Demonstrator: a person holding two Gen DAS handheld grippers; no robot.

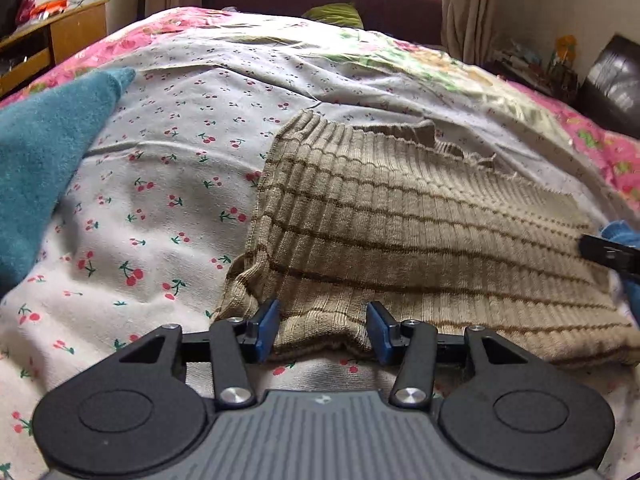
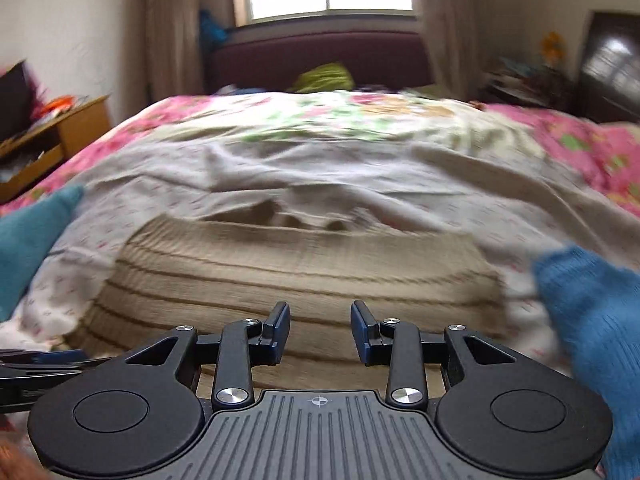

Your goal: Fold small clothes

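Beige ribbed knit garment [image 1: 400, 232] lies flat near the bed's [image 1: 160, 200] near edge, its hem between the left gripper's [image 1: 323, 330] parted, unpressing jaws; the right gripper [image 2: 320, 330] hovers open and empty, so pinch both hem corners evenly before folding.

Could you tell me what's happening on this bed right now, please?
A person with a gripper in each hand is folding small clothes. A beige striped knit lies flat on the cherry-print sheet. The left gripper sits at its near edge, jaws open around the hem, not pinching. The right gripper hovers open above it, empty.
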